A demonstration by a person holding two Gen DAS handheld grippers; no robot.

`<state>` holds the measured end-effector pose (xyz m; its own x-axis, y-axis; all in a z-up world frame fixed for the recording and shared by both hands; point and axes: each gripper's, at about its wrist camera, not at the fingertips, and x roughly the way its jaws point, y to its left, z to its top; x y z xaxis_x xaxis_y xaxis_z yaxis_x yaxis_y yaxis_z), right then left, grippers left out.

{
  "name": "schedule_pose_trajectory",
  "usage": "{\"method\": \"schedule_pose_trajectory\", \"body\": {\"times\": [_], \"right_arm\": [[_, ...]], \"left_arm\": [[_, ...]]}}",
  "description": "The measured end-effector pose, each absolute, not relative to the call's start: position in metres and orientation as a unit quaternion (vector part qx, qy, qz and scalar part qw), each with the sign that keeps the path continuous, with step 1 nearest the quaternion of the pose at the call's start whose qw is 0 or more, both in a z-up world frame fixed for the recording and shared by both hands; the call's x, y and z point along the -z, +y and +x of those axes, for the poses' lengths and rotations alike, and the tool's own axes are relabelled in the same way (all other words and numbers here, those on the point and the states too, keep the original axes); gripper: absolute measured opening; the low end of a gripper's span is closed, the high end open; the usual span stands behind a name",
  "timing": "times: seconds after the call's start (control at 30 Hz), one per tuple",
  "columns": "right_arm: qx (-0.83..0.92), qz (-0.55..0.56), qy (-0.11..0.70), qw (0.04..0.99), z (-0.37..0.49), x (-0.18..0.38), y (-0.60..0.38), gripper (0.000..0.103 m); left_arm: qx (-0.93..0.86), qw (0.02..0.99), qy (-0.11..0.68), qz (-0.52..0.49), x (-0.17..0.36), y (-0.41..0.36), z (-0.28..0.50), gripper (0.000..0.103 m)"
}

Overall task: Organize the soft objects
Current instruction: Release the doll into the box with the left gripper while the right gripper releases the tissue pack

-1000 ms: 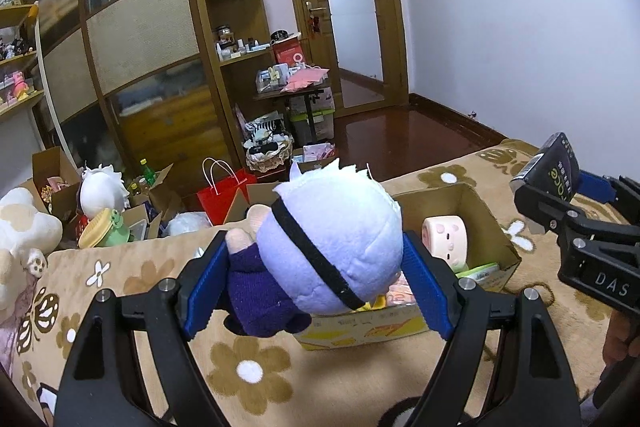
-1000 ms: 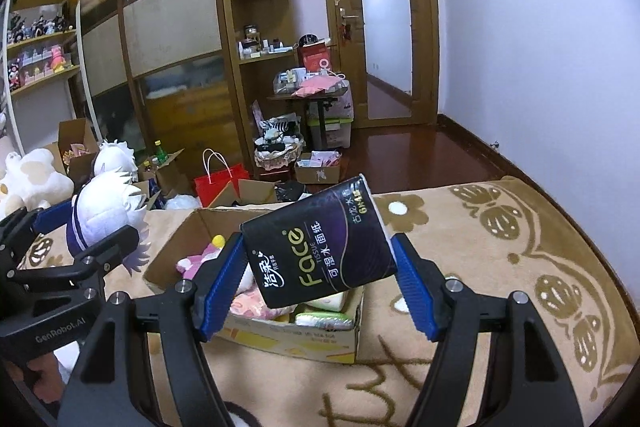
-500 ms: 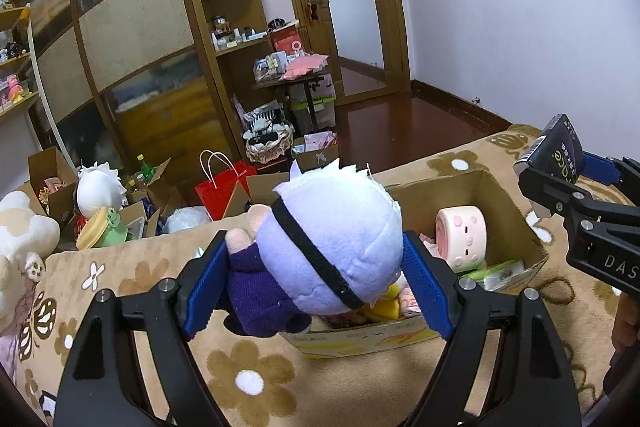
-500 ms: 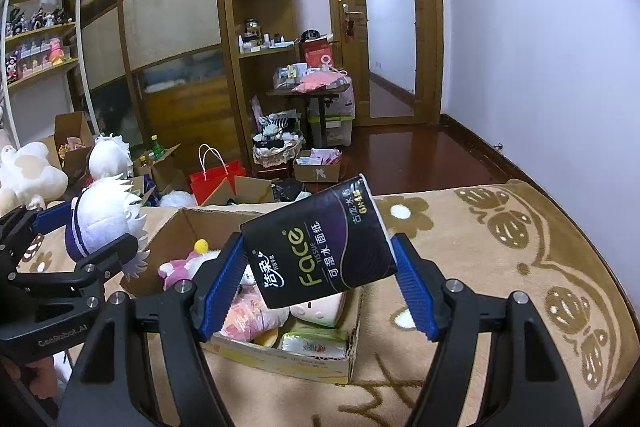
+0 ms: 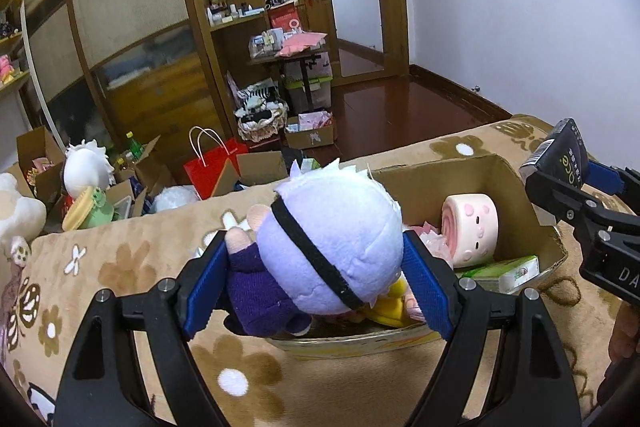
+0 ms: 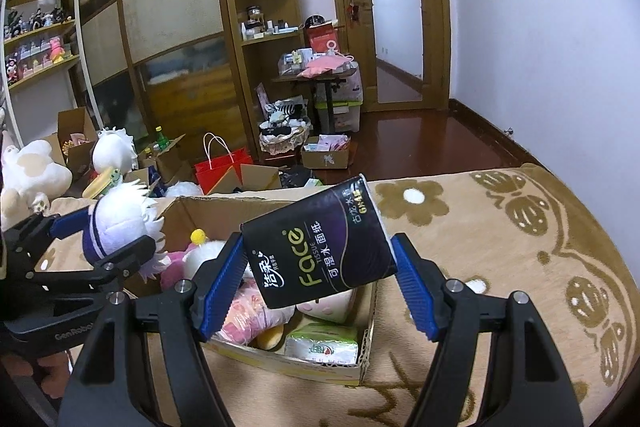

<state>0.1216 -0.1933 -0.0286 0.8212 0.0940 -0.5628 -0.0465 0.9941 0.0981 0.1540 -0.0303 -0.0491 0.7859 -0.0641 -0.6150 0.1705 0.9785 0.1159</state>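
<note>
My left gripper (image 5: 316,283) is shut on a white-haired plush doll (image 5: 332,239) with a black blindfold and purple body, held over the near-left rim of an open cardboard box (image 5: 532,211). My right gripper (image 6: 318,279) is shut on a black tissue pack (image 6: 320,247) printed "Face", held over the same box (image 6: 176,215). The box holds a pink pig-face roll (image 5: 472,231), a green tissue pack (image 6: 322,343) and pink and yellow plush toys (image 6: 240,319). The left gripper and doll also show in the right wrist view (image 6: 116,227); the right gripper's pack shows in the left wrist view (image 5: 564,159).
The box sits on a tan flowered blanket (image 6: 500,247). Beyond its far edge lie a red bag (image 5: 212,167), open cartons and white plush toys (image 5: 86,167) on the floor. A wooden wardrobe and shelves (image 6: 256,27) stand behind; a door is at the back right.
Both grippers have moved forward and lower over the box with their loads still held. More of the box's inside shows now.
</note>
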Motion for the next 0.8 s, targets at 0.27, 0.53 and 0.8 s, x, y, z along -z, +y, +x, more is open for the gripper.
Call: {"method": "schedule_pose_trajectory", "body": {"times": [0.27,0.53,0.8], "right_arm": [[-0.046,0.064,0.304,0.949,0.121,0.035,-0.199,0.077],[-0.05,0.052,0.315,0.946,0.12,0.04,-0.191,0.077],[-0.046,0.049,0.319,0.945,0.122,0.043,-0.19,0.077]], "left_arm": [[0.09,0.937,0.327,0.08,0.053,-0.037,0.157,0.082],[0.099,0.931,0.342,0.084,0.059,-0.042,0.161,0.085],[0.097,0.93,0.348,0.068,0.06,-0.036,0.164,0.09]]}}
